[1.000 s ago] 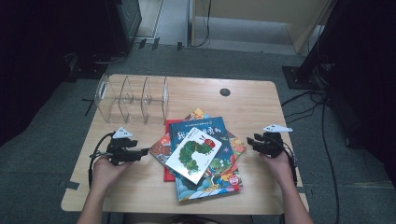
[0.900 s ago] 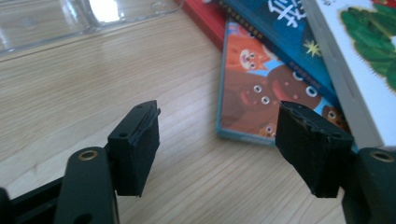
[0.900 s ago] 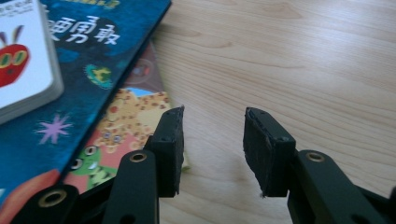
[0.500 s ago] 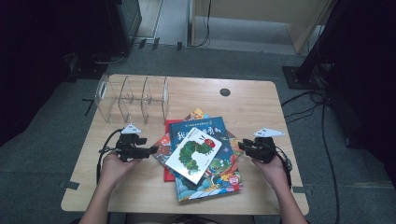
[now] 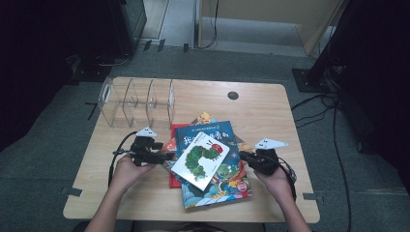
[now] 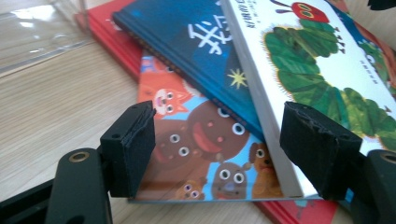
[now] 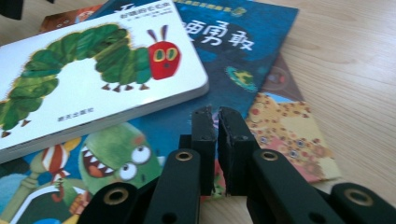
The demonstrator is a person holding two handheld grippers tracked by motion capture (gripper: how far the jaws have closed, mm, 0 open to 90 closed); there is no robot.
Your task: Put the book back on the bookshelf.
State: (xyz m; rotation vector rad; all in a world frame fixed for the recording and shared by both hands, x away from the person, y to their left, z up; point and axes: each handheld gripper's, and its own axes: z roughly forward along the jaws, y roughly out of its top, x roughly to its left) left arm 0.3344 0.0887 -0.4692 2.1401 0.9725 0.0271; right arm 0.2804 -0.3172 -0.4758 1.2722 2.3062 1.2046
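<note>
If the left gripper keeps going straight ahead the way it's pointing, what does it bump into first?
Probably the white caterpillar book on top of the pile: its near corner lies just ahead of the open left gripper, close to one jaw. The animal-faces book lies lower between the jaws; depth is hard to judge.

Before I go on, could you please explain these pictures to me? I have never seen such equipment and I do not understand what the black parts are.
A person sits at a wooden table and holds a hand tool with two black jaws in each hand. The high view looks down from above. Each other picture comes from a camera riding on one tool.

On the table lies a pile of picture books, with a white caterpillar book on top of a blue book, and a clear plastic rack behind.

The left gripper has just been opening beside the pile's edge. The right gripper has just closed, with nothing between its jaws. Neither holds anything.
</note>
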